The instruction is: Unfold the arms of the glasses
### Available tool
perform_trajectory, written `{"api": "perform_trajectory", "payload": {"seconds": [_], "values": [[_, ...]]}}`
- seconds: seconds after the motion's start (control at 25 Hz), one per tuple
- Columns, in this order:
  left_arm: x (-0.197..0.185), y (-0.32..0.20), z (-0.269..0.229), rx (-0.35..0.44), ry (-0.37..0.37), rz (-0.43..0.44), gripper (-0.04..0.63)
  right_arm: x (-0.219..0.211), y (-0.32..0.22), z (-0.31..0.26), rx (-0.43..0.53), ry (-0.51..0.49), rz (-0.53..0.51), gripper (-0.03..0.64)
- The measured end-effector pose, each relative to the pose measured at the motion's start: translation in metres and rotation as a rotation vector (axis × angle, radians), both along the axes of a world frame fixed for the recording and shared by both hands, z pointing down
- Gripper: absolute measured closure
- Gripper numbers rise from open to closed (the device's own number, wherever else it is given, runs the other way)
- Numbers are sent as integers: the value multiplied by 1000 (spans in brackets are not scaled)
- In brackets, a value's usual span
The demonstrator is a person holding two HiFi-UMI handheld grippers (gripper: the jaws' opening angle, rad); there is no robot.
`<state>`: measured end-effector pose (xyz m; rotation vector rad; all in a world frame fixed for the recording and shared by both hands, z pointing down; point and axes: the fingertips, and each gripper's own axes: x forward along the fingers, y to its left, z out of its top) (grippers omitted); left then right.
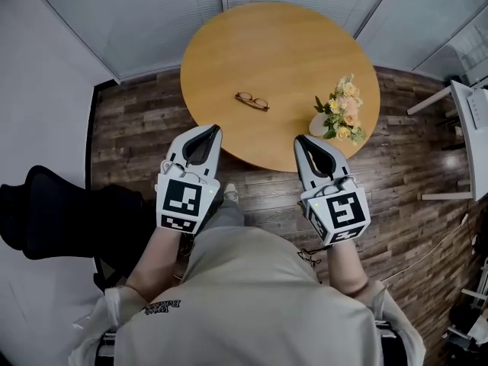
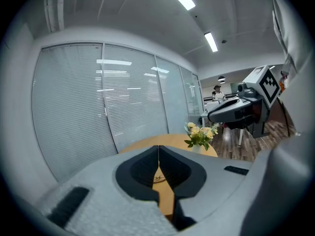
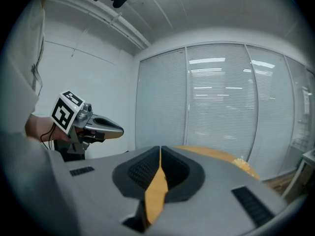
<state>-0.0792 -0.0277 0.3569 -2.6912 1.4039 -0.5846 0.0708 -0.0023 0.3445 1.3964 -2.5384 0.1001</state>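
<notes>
The glasses (image 1: 252, 101) are seen lying near the middle of the round tabletop (image 1: 229, 44), with the long axis running from far left to near right. They lie beyond both grippers and roughly between them. The left gripper (image 1: 211, 129) is judged slightly nearer than the right gripper (image 1: 302, 139). Both are held just short of the near edge. The fingers (image 2: 140, 168) of each are pressed together with nothing pinched. A vase of flowers (image 1: 341, 118) stands right of the glasses. Print on the person's shirt (image 1: 252, 296) cannot be read.
</notes>
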Motion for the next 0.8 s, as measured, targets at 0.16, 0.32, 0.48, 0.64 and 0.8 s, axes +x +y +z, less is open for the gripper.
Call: {"api": "perform_trajectory", "payload": {"seconds": [0.16,0.32,0.48,0.64,0.8], "values": [[-14,-37,-6,10,14,32,572,-14,-35,-3,3,14,38,583],[-29,-71,-1,8,30,72,572,-32,-63,1,-5,34,70,583],[-34,-100,3,-1,28,109,572,-39,-90,2,-5,44,103,583],[-37,-126,3,-1,13,140,572,-46,-111,4,-9,44,128,583],[-36,-144,8,0,1,184,571,-51,-129,7,-15,47,153,583]]}}
